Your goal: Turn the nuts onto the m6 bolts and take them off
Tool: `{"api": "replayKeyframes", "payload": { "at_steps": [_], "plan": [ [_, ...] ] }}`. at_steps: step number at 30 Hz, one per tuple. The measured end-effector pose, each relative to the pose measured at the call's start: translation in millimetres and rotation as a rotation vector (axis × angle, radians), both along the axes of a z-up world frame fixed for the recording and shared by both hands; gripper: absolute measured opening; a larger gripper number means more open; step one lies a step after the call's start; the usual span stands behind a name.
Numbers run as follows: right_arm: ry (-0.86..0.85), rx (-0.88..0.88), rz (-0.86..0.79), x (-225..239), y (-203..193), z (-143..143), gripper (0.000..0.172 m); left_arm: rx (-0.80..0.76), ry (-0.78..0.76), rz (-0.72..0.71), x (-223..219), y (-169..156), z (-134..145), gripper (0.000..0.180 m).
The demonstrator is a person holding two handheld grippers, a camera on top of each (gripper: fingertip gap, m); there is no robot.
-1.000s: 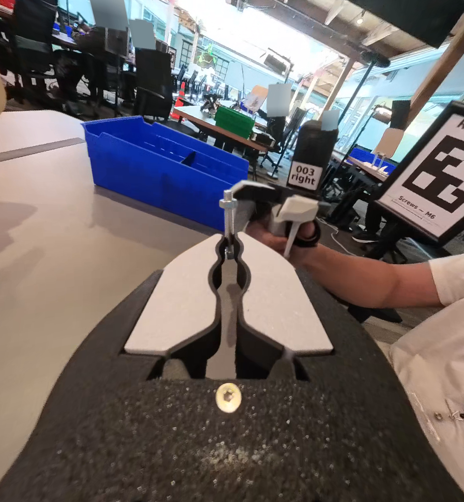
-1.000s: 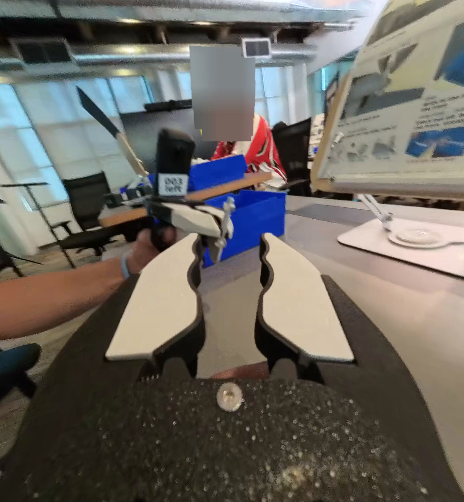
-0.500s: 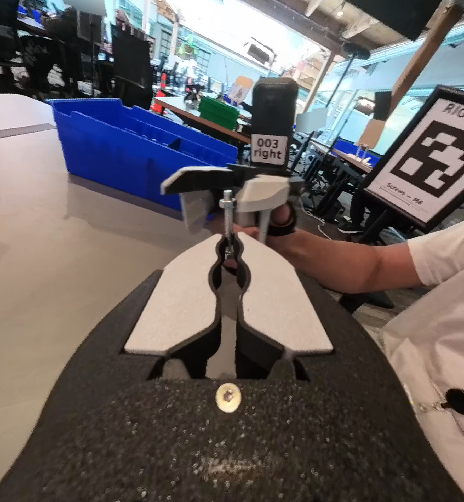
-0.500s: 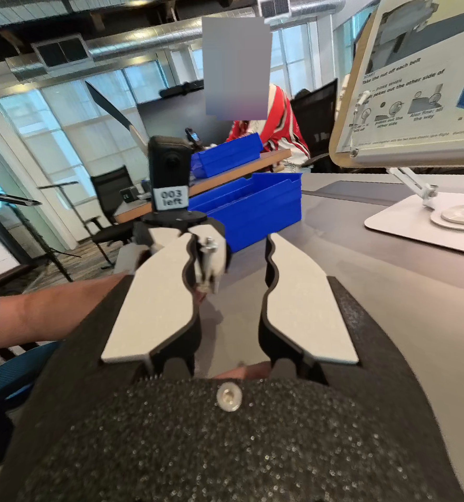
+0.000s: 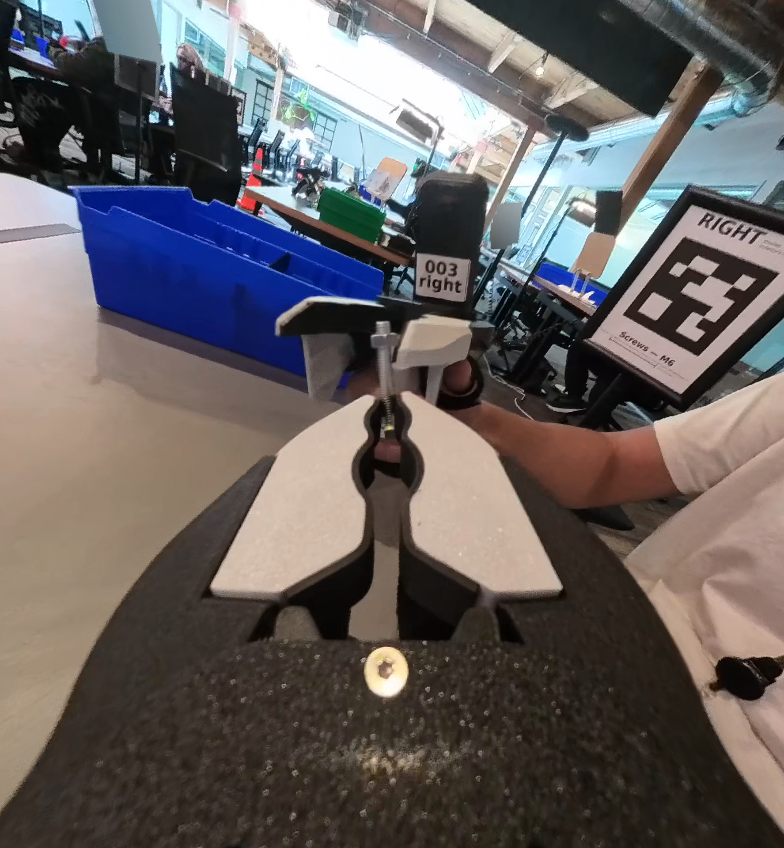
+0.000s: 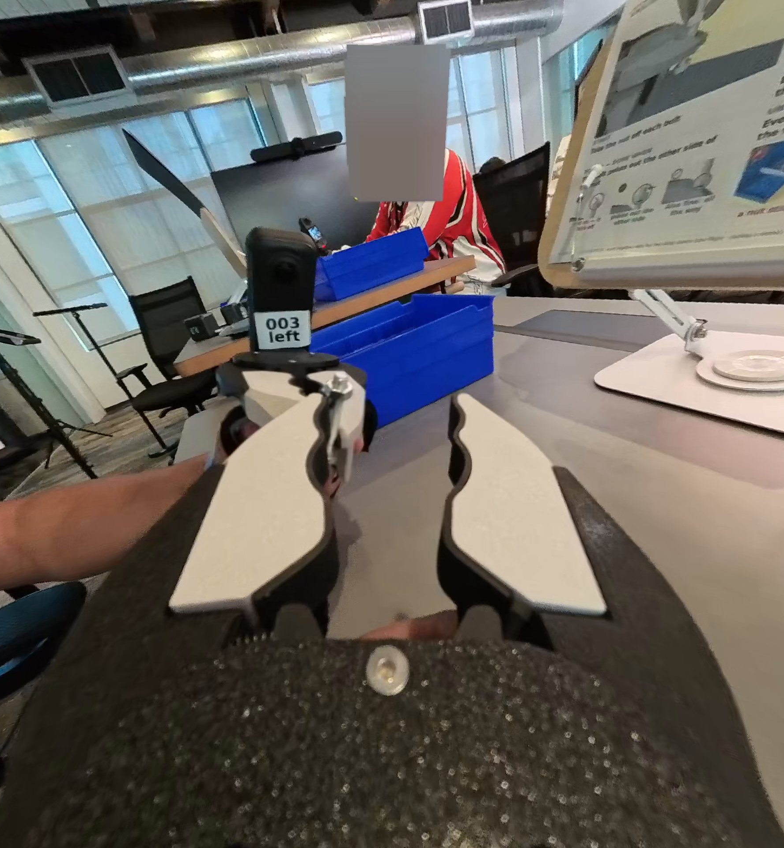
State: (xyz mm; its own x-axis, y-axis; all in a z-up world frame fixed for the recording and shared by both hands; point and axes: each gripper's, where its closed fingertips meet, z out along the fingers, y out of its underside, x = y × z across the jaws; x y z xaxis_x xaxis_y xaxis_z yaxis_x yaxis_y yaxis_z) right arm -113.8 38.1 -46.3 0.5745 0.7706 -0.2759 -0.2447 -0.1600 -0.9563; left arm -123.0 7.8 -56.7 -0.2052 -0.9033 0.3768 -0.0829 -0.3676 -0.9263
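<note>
My left gripper is shut on the lower shank of a silver bolt, which it holds upright above the grey table. A silver nut sits near the bolt's top end. My right gripper is open and empty. In the left wrist view its two fingers stand on either side of the nut without pressing on it. In the right wrist view the bolt and nut stand just inside my left fingertip.
A blue bin stands on the table behind the grippers, also in the right wrist view. A framed marker sign stands at the right. An instruction board on a white stand base is at the far right. Only a small space, under 4 cm, lies between the two pairs of fingers.
My right gripper opened wider and moved in around the nut at the top of the bolt. My left gripper stayed shut on the bolt.
</note>
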Motion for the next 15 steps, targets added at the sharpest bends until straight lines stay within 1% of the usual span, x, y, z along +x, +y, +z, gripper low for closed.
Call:
{"api": "replayKeyframes", "payload": {
  "at_steps": [2, 4, 8, 11, 13, 14, 15],
  "plan": [
    [0.01, 0.002, -0.022, 9.9, 1.2, 1.4, 0.042, -0.005, -0.021, 0.004, -2.6, 1.3, 4.2, 0.004],
    [0.033, 0.004, -0.027, 16.6, 0.4, 4.6, 0.042, -0.008, -0.022, 0.011, -4.6, 3.5, 4.6, 0.005],
    [-0.019, 0.039, 0.011, -4.0, -7.9, 7.2, 0.045, 0.024, 0.028, 0.005, 0.7, 0.2, -5.7, 0.005],
    [-0.054, 0.035, -0.004, -7.0, -5.5, -0.7, 0.046, 0.03, 0.025, -0.022, 3.0, -7.5, -5.1, 0.005],
    [-0.022, 0.004, 0.007, -0.2, -4.9, -2.2, 0.05, 0.03, 0.014, -0.01, 1.3, -5.4, -2.9, 0.005],
    [-0.009, -0.001, 0.006, 3.8, -4.9, -1.0, 0.049, 0.017, 0.0, -0.013, -0.4, -4.2, -0.3, 0.005],
    [0.003, 0.011, -0.015, 9.2, -3.6, 1.5, 0.043, 0.004, -0.014, -0.015, -2.3, -3.0, 2.4, 0.005]
  ]
}}
